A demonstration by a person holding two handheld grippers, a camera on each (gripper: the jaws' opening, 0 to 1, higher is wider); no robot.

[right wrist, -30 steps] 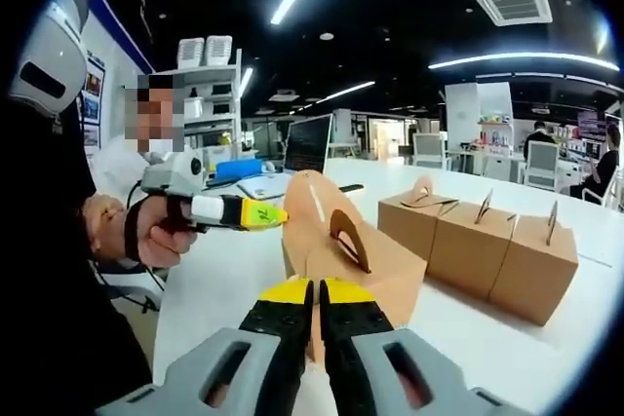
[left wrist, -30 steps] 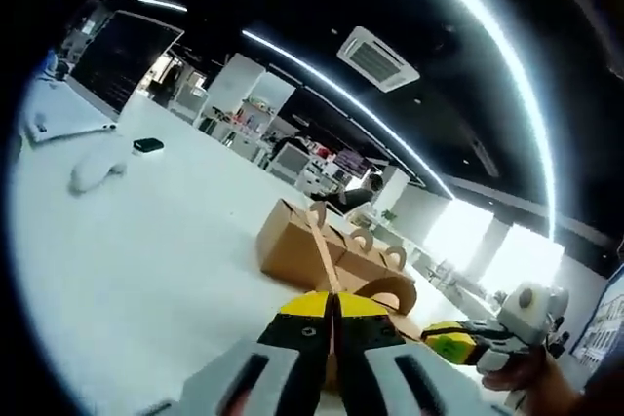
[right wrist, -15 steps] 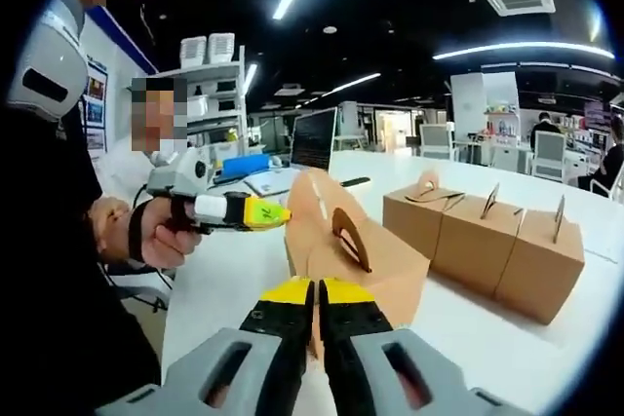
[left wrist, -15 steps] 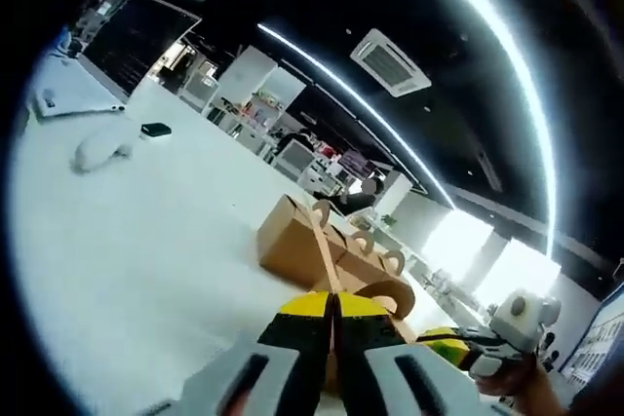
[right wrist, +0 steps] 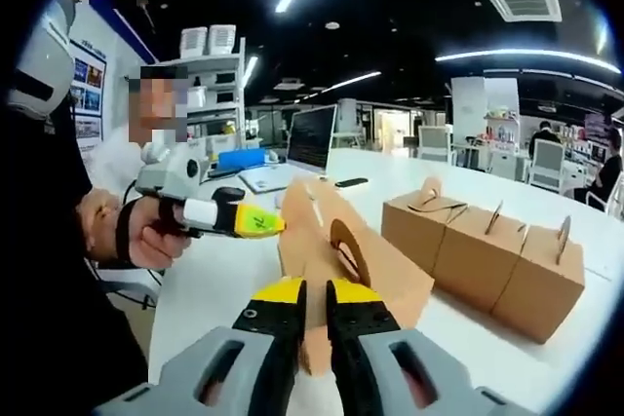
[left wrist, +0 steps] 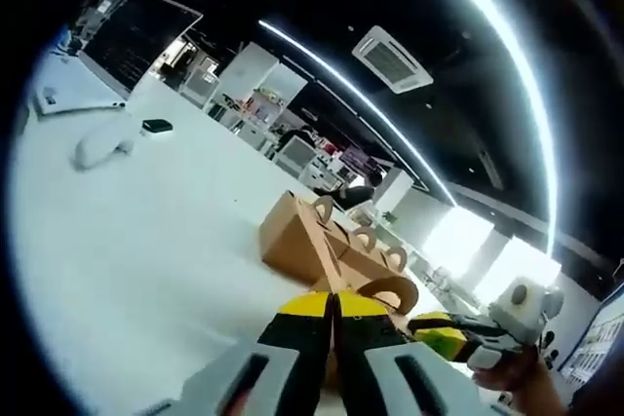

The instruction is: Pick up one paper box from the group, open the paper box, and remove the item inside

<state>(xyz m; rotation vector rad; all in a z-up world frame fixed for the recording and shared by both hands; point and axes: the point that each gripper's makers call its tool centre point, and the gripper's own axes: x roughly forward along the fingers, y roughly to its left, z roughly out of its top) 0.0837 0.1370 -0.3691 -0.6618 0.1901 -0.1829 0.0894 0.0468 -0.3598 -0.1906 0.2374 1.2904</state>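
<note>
A brown paper box (right wrist: 341, 250) with cut-out handle flaps is held up over the white table (right wrist: 205, 280). In the right gripper view my right gripper (right wrist: 316, 295) is shut on the box's near edge, its jaws a little apart with cardboard between them. My left gripper (right wrist: 261, 223) comes in from the left, held by a hand, and pinches the box's upper flap. In the left gripper view my left gripper (left wrist: 332, 305) is shut on a thin cardboard flap (left wrist: 322, 241). The right gripper (left wrist: 441, 334) shows at lower right.
Three more brown paper boxes (right wrist: 487, 250) stand in a row on the table to the right, also seen as the row of boxes (left wrist: 297, 231). A laptop (right wrist: 310, 138), a dark phone (right wrist: 351, 182) and a white object (left wrist: 93, 148) lie farther off. A person stands at left.
The right gripper's jaws stand slightly wider apart than before. The held box sits a little closer and more to the left in the right gripper view. The left gripper keeps its hold.
</note>
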